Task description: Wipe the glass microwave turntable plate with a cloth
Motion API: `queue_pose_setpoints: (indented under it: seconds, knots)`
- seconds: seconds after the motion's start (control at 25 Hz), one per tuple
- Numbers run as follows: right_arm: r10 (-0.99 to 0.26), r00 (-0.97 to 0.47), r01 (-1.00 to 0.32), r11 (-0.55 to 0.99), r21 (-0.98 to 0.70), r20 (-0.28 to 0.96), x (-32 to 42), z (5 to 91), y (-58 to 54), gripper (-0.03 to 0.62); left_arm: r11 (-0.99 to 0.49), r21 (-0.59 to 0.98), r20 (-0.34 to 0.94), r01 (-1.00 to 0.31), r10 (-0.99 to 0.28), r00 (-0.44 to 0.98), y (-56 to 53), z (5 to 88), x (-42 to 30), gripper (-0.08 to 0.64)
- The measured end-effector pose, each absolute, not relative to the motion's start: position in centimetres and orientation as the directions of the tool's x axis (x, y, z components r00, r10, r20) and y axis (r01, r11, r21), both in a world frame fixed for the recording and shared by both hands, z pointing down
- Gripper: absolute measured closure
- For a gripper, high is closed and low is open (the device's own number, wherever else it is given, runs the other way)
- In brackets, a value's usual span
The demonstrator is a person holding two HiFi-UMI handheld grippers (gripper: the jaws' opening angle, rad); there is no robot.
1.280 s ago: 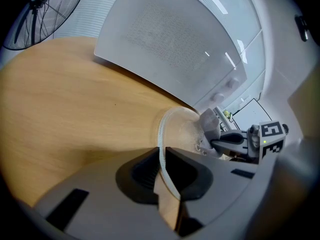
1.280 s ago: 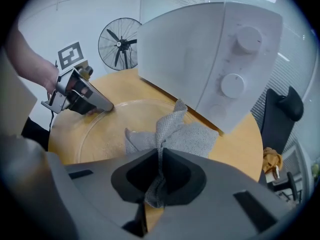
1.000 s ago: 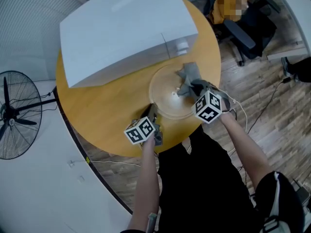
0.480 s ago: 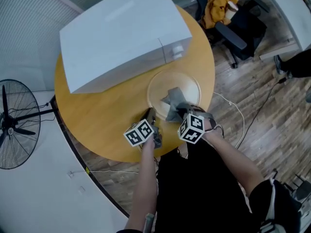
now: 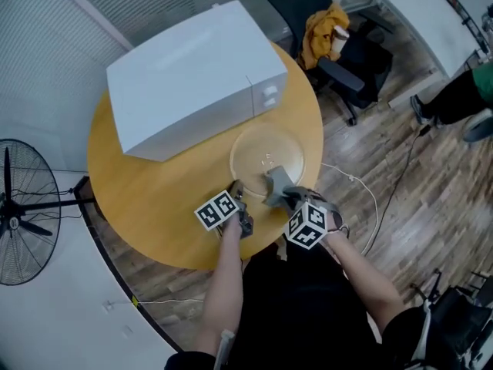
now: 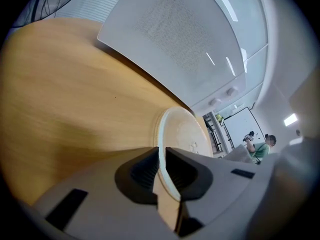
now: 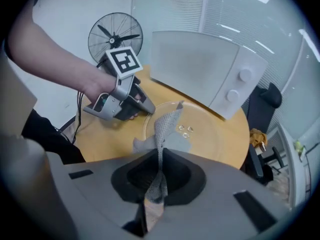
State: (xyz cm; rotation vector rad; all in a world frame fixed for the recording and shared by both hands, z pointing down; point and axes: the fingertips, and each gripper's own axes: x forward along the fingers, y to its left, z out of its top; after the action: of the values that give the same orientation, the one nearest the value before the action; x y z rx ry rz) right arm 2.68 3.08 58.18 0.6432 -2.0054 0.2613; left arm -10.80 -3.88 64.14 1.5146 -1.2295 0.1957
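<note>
The clear glass turntable plate (image 5: 266, 154) lies flat on the round wooden table (image 5: 154, 191), in front of the microwave. My left gripper (image 5: 238, 192) is shut on the plate's near-left rim (image 6: 161, 154). The rim runs between the two dark pads. My right gripper (image 5: 283, 196) is shut on a grey cloth (image 5: 276, 183), which hangs over the plate's near edge. In the right gripper view the cloth (image 7: 165, 129) rises from the jaws and drapes onto the plate (image 7: 200, 134), with the left gripper (image 7: 148, 108) beside it.
A white microwave (image 5: 196, 75) stands on the back of the table, door toward the plate. A floor fan (image 5: 19, 214) stands to the left. An office chair (image 5: 339, 45) with yellow clothing is at the back right. The table edge is close to my body.
My right gripper has drawn the cloth from the plate's far right side back toward its near edge. The left gripper has kept its hold on the rim.
</note>
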Motion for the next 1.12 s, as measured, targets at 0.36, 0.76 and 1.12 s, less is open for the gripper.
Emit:
queue_pose_setpoints:
  seconds: [0.36,0.76,1.12]
  knots:
    - [-0.543,-0.324,-0.761,0.636,0.127,0.775,5.2,51.2,4.6,0.563,0.096,0.708,0.619,-0.699,-0.561,0.55,-2.6,63.2,-10.5,0.468]
    - [-0.731,-0.271,-0.896,0.429,0.113,0.627,6.8,43.2,6.3,0.563,-0.195,0.651,0.542,-0.734,-0.557,0.629,1.5,55.3,-11.5,0.468]
    - [-0.841,-0.301,-0.941,0.338,0.003,0.45,7.2,34.2,7.2,0.563,-0.491,0.54,0.339,-0.683,-0.616,0.711,2.1,41.4,-10.0,0.472]
